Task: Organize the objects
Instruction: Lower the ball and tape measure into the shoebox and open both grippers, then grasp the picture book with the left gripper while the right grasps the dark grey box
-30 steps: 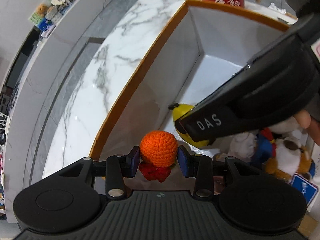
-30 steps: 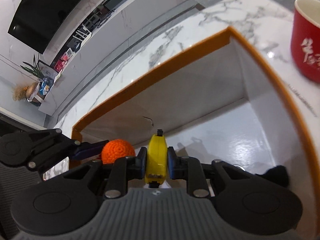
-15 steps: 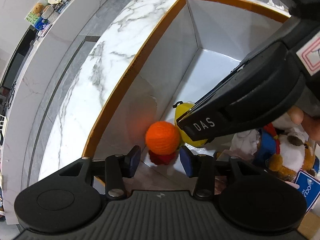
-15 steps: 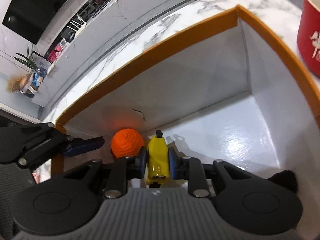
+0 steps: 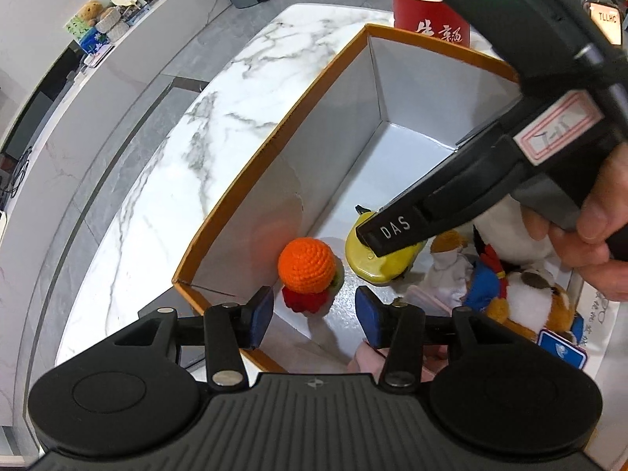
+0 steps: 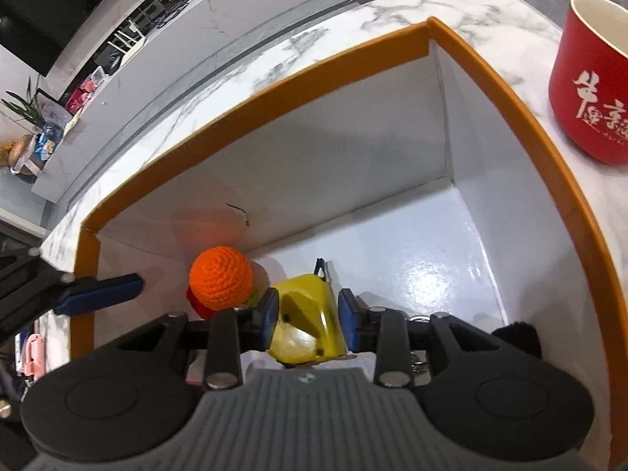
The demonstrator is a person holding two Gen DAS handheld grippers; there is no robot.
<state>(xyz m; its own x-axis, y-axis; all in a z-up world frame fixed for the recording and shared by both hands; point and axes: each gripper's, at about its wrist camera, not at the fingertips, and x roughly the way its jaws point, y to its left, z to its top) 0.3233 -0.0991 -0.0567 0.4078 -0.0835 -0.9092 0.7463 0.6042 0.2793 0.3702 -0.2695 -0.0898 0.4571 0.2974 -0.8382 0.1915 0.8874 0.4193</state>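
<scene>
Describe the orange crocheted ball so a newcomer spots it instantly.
Find the orange-rimmed white cardboard box on the marble table. On its floor, against the long side wall near one corner, sits the round orange crocheted ball, beside a glossy yellow plastic toy. It is the only knitted sphere there, with a red crocheted piece under it.

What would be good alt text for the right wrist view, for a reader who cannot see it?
The right gripper reaches into a white box with an orange rim, its jaws opening around a yellow toy on the box floor. An orange crocheted ball sits just left of it, and a red mug stands outside on the marble table.
</scene>
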